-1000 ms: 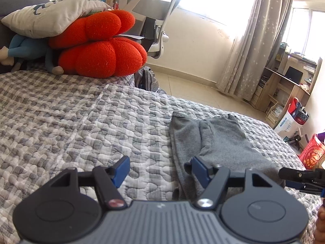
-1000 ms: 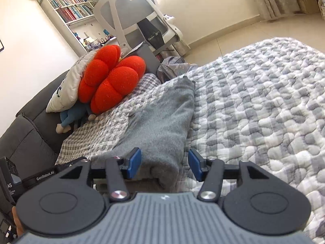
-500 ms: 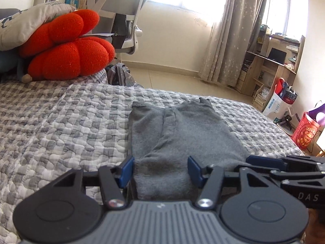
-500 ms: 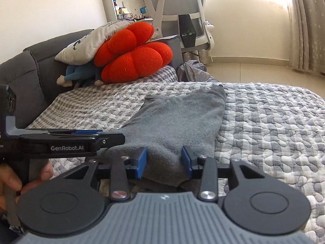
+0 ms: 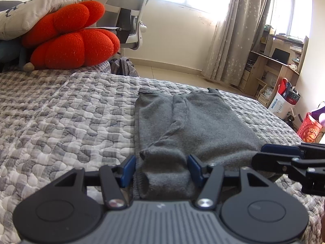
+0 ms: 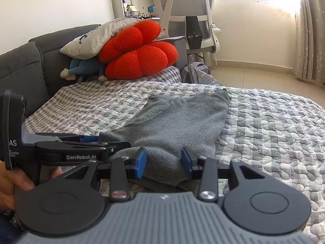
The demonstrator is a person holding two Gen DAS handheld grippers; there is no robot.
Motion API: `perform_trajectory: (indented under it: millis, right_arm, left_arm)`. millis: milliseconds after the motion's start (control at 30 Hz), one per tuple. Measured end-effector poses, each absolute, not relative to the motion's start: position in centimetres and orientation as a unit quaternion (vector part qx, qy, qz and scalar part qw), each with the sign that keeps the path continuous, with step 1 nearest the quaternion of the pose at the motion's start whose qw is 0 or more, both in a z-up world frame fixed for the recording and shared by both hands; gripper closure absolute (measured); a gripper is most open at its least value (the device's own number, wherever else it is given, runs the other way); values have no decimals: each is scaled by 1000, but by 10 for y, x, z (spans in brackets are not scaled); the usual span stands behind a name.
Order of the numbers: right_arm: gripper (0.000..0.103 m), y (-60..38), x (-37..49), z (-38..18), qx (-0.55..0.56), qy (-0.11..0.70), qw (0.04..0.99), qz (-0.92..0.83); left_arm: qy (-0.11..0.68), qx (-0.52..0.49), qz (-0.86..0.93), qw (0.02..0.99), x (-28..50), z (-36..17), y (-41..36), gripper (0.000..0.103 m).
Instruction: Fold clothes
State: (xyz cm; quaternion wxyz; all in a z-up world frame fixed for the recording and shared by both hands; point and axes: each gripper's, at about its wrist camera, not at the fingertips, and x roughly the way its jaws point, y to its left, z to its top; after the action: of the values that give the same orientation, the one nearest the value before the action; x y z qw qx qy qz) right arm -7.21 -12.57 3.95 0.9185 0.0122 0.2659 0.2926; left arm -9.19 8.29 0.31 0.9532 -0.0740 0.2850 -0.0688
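**Inspector:** Where does the garment lie, and how much of it is visible?

**Assistant:** The grey garment (image 5: 195,126) lies flat on the quilted bed cover (image 5: 67,111), long axis running from near to far; its near end is bunched and partly cut off behind both tool bodies, so the exact edge cannot be made out.

**Inspector:** State of the left gripper?

**Assistant:** The left gripper (image 5: 161,167) sits at the near left corner of the garment; its blue pads (image 5: 127,167) stand apart with a rolled fold of cloth between them; whether the pads press on it cannot be told, since the contact is hidden by the cloth.

**Inspector:** And the right?

**Assistant:** The right gripper (image 6: 164,164) sits at the near right corner; its fingers are narrower, and the cloth fills the gap from pad to pad, so it appears clamped on the garment; the underside is hidden.

**Inspector:** Surroundings?

**Assistant:** A red cushion (image 6: 138,55) and a pale pillow (image 6: 95,38) lie at the far left; a hand (image 6: 12,185) holding the left tool is cut off at the frame edge.
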Motion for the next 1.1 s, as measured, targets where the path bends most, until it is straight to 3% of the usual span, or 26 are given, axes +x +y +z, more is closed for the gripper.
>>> perform_trajectory:
  millis: [100, 400, 533, 733, 833, 967, 1033, 1100]
  right_arm:
    - [52, -132, -53, 49, 51, 263, 923, 277]
    - [52, -117, 49, 36, 70, 363, 883, 290]
    - [53, -113, 73, 31, 58, 361, 886, 285]
    - [60, -113, 91, 23, 46, 332, 906, 257]
    - [70, -114, 101, 21, 48, 319, 917, 234]
    - [70, -115, 93, 21, 57, 305, 925, 219]
    - [61, -116, 74, 32, 36, 284, 938, 196]
    - [44, -123, 45, 43, 35, 249, 951, 182]
  left_arm:
    - [284, -71, -66, 954, -93, 3, 82, 43]
    - [281, -64, -62, 956, -93, 2, 79, 42]
    - [280, -60, -61, 956, -93, 1, 78, 42]
    - [280, -61, -62, 956, -93, 1, 79, 42]
    - [280, -60, -62, 956, -93, 1, 78, 42]
    - [281, -61, -64, 956, -93, 2, 79, 42]
    - [282, -65, -68, 955, -93, 3, 81, 42]
    - [284, -75, -75, 953, -92, 4, 85, 42]
